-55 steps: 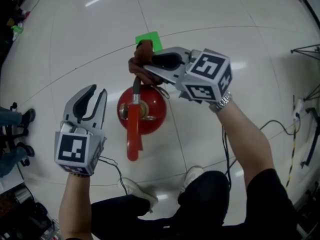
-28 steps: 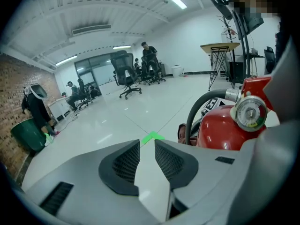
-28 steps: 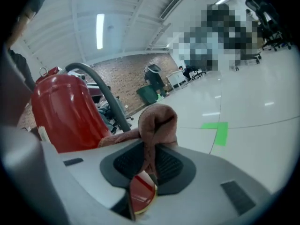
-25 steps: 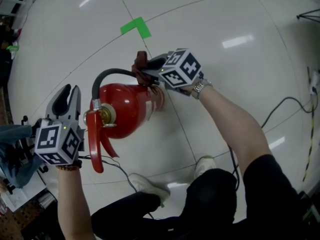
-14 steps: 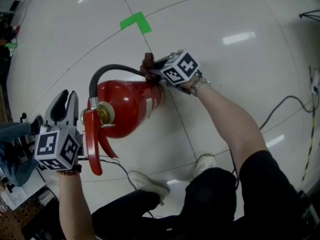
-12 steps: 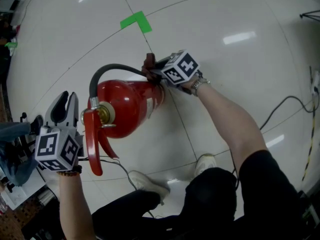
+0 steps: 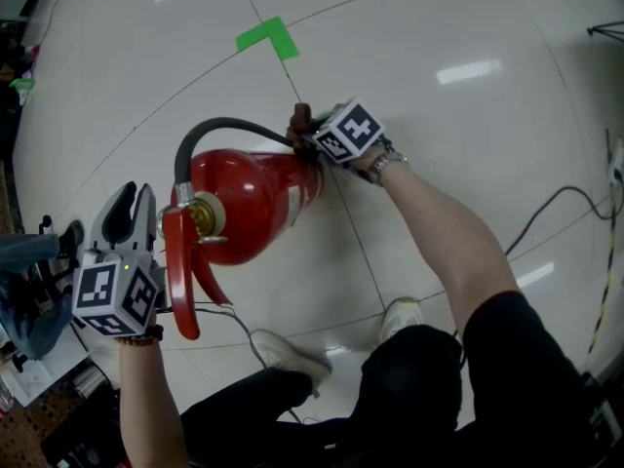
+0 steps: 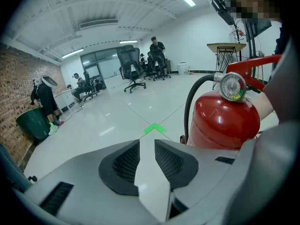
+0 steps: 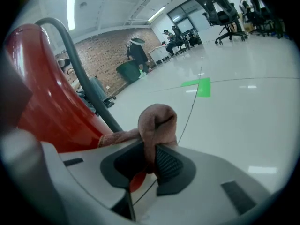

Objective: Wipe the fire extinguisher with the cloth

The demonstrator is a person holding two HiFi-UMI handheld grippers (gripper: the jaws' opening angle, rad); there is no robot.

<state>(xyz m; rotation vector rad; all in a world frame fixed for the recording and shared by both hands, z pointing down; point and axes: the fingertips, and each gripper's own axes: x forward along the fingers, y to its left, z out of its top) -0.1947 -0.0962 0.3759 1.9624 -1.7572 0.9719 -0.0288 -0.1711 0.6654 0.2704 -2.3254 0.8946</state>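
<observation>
The red fire extinguisher (image 7: pixel 249 203) stands on the pale floor, seen from above, with its red lever (image 7: pixel 178 271) pointing toward me and its black hose (image 7: pixel 229 128) arching over the far side. My right gripper (image 7: pixel 306 136) is shut on a brown cloth (image 7: pixel 301 119) and holds it against the cylinder's far right side, beside the hose. In the right gripper view the cloth (image 9: pixel 157 121) bulges up from between the pads, with the red cylinder (image 9: pixel 42 107) close on the left. My left gripper (image 7: pixel 132 198) hovers left of the extinguisher, narrowly open and holding nothing (image 8: pixel 146 146).
A green tape mark (image 7: pixel 268 37) lies on the floor beyond the extinguisher. Cables (image 7: pixel 556 213) run along the floor at right and a thin wire (image 7: pixel 229 325) near my shoes (image 7: pixel 283 354). Office chairs (image 8: pixel 131 69) and people stand far off.
My right gripper has slid lower along the cylinder's far side with the cloth still in it. The left gripper has shifted only slightly.
</observation>
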